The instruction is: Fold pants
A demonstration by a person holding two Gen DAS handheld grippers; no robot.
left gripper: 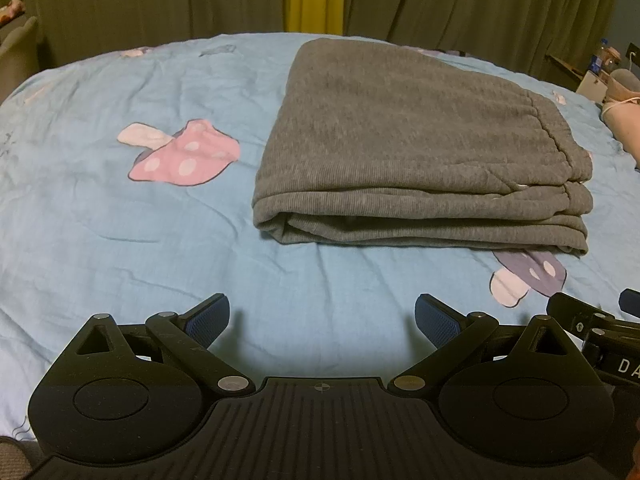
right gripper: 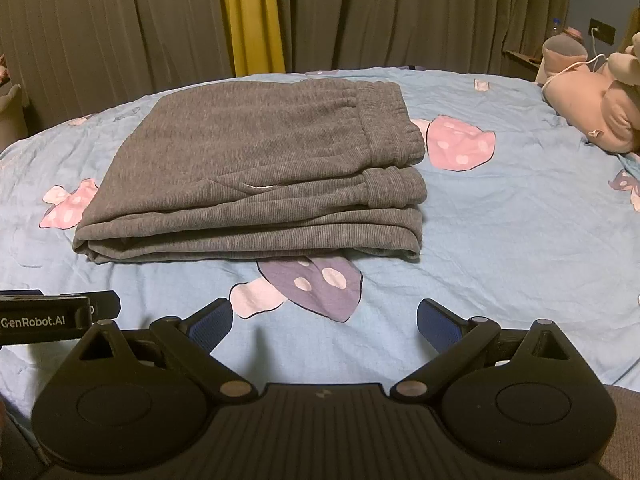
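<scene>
Grey sweatpants [left gripper: 420, 148], folded into a thick rectangular stack, lie on a bed under a light-blue sheet [left gripper: 80, 208] printed with pink and purple mushrooms; elastic waistband [right gripper: 390, 120] at the stack's right end, layered fold edges facing the cameras; left tongs [left gripper: 322, 322] spread wide, holding nothing, above bare sheet near the stack; right tongs [right gripper: 324, 324] likewise spread and empty, just beside the left pair; plush toy [right gripper: 592, 100] far right; olive curtains [right gripper: 400, 12] behind.
</scene>
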